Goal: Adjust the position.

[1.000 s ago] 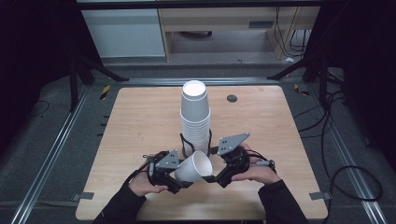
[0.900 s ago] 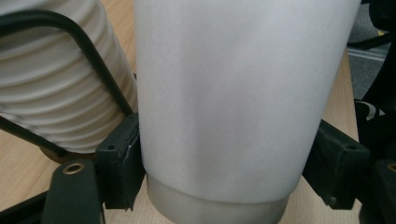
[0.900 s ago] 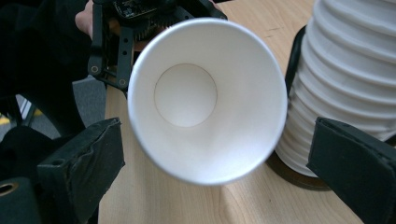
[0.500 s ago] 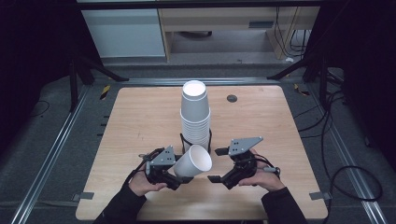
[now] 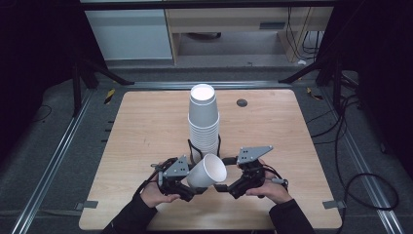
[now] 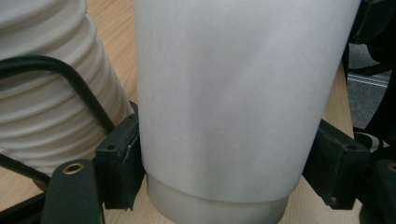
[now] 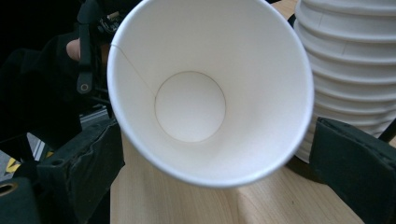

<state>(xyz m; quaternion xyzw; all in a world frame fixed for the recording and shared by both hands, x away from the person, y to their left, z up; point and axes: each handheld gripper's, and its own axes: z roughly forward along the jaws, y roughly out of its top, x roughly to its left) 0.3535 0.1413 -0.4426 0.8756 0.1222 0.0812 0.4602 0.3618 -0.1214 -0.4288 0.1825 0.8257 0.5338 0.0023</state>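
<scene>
Work in hand: we read this as a single paper cup (image 5: 207, 171) being dealt with beside the stack of cups (image 5: 203, 119), near the front edge of the table (image 5: 146, 126).

Cup position: lifted off the table and tipped on its side, just in front of the stack's base, between our two hands.

Long axis: runs roughly left to right across the table; base toward the left tongs (image 5: 187, 187), open mouth toward the right tongs (image 5: 221, 186).

Left tongs: pinching the cup low on its wall, close above the base. In the left gripper view the jaws press against both sides of the cup (image 6: 233, 107).

Right tongs: jaws spread wide, holding nothing. In the right gripper view they stand on either side of the cup's mouth (image 7: 210, 93), apart from the rim, and we look straight down into the cup to its bottom.

Key relation: the rim lies directly ahead of the right tongs and between their jaws, so we judge that the right hand is placed to take it.

Stack: upright, mouths down, just beside the held cup; whether they touch we cannot tell.

Risk, as we judge it: thin paper wall may dent under a hard squeeze.
</scene>
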